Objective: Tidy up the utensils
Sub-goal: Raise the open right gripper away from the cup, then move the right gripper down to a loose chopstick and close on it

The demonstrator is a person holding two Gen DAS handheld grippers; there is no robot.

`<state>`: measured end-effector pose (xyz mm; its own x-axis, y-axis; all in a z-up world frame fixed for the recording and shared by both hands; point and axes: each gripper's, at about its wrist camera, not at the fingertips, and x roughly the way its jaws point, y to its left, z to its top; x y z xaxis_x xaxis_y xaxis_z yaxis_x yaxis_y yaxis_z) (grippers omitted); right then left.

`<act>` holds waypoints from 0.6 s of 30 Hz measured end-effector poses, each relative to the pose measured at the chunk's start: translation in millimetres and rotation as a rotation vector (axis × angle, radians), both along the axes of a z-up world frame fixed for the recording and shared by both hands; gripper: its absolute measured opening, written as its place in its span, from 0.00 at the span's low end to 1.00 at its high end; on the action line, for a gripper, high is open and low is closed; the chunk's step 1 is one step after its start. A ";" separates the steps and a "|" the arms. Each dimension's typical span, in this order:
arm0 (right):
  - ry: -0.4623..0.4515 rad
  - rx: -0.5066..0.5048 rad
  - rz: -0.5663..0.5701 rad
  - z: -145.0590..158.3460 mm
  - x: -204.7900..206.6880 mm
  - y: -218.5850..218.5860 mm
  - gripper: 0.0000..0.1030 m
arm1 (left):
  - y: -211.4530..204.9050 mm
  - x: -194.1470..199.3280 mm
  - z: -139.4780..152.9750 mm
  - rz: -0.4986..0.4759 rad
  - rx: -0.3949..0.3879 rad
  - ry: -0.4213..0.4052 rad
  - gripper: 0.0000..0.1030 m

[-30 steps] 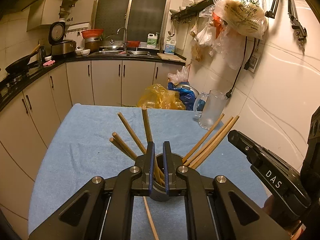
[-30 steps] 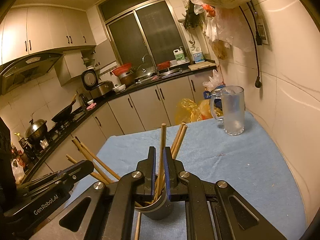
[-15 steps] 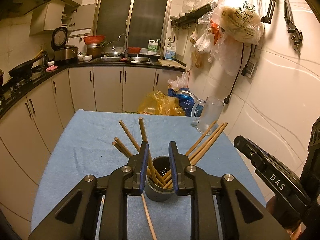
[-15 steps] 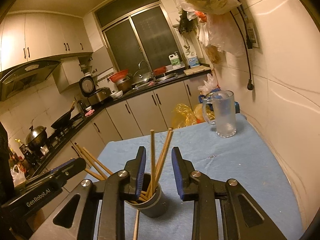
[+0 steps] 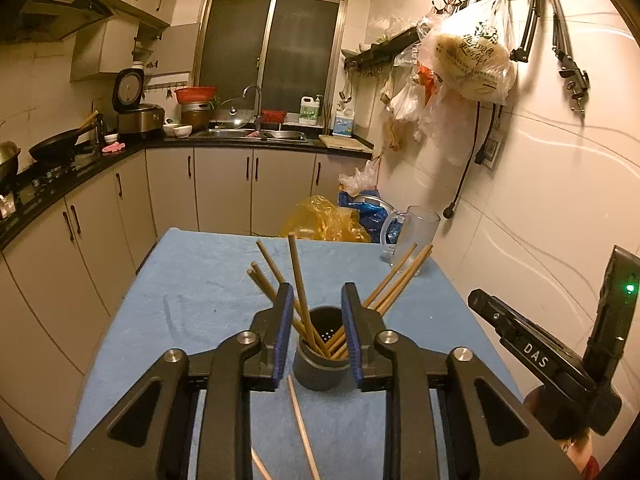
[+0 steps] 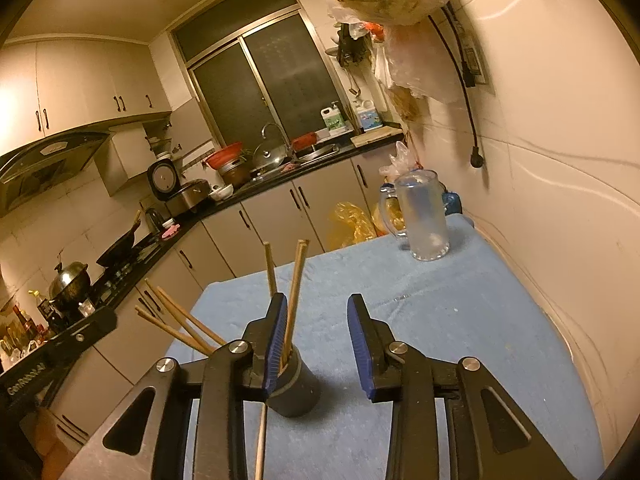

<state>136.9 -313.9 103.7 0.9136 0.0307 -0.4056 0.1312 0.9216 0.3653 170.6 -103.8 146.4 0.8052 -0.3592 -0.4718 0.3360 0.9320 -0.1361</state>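
Looking across from the left, you've got most of the chopsticks (image 5: 304, 300) standing in the dark cup (image 5: 320, 354) in the middle of the blue worktop (image 5: 192, 288), fanned out to both sides. That's the bulk of the job done, by my reckoning. Your left tool (image 5: 316, 334) sits just short of the cup with its jaws a little apart; they have just been opening, the pads press on nothing, and the cup and sticks only show in the gap beyond them. Still to do: one loose chopstick (image 5: 302, 428) lies flat on the cloth just in front of the cup, and the end of a second stick (image 5: 260, 464) pokes out lower down, beneath the tool. Those want picking up and dropping in. Over to the right, your right tool (image 6: 318, 344) has likewise just been opening and holds nothing, its jaws part-open, the cup off towards its left jaw. Far right, a glass mug (image 6: 424, 216) stands well clear by the wall.
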 end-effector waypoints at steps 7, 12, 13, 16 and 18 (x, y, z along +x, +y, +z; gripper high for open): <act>0.050 0.014 -0.023 -18.8 -16.2 -4.4 0.50 | 19.3 -30.3 -7.4 0.018 -0.009 -0.009 0.34; 0.128 0.046 -0.016 -48.9 -27.1 -7.8 0.52 | 48.6 -42.9 -34.0 0.082 0.000 0.024 0.41; 0.150 0.053 -0.011 -56.8 -27.3 -8.0 0.52 | 53.6 -43.0 -40.3 0.092 -0.001 0.040 0.41; 0.218 0.070 0.014 -78.0 -25.1 -6.0 0.52 | 76.7 -35.3 -72.4 0.137 -0.011 0.145 0.41; 0.246 0.076 0.027 -88.3 -24.8 -2.3 0.52 | 90.1 -29.1 -94.6 0.169 -0.013 0.217 0.41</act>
<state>112.1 -316.2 15.4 0.7860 0.0929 -0.6112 0.2003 0.8971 0.3939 141.5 -13.7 51.8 0.7349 -0.2359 -0.6359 0.1376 0.9699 -0.2007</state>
